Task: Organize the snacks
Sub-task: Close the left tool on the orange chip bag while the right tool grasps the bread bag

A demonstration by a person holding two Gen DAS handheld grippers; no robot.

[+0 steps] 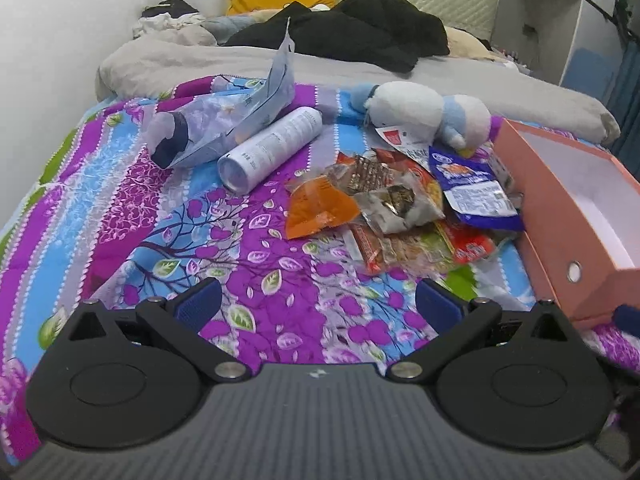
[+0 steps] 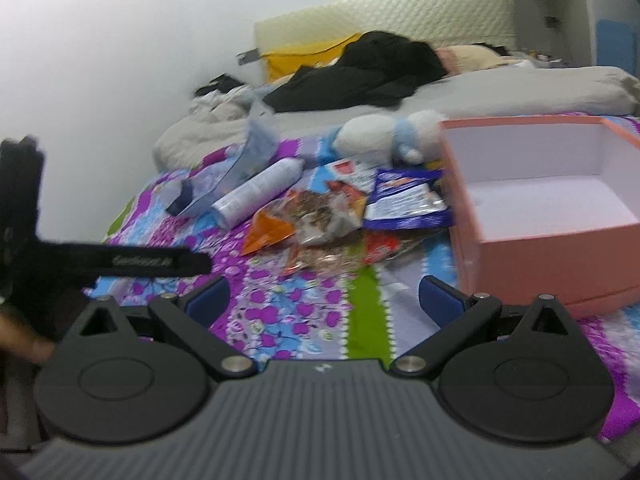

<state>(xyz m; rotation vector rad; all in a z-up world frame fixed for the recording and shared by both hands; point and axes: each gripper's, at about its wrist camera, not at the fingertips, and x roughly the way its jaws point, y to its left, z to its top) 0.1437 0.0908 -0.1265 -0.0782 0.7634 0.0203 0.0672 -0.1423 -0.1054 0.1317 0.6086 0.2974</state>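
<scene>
A heap of snack packets [image 1: 400,208] lies on the flowered bedspread: an orange packet [image 1: 320,210], a clear packet with dark pieces [image 1: 400,204], a blue-and-white bag [image 1: 476,192] and red packets below. The same snack heap [image 2: 340,216] shows in the right wrist view, left of an open pink box [image 2: 560,216] with a white inside that holds nothing. That pink box [image 1: 572,216] sits right of the heap. My left gripper [image 1: 320,304] hovers open over the bedspread, short of the heap. My right gripper [image 2: 324,300] is open too, near the box's front corner.
A white spray can [image 1: 272,148] and a blue-tinted plastic pouch [image 1: 224,128] lie left of the snacks. A white-and-blue plush toy [image 1: 424,112] rests behind them. Black clothes [image 1: 348,32], a grey duvet and a yellow pillow fill the far bed. The left gripper's body [image 2: 100,264] and a hand show at left.
</scene>
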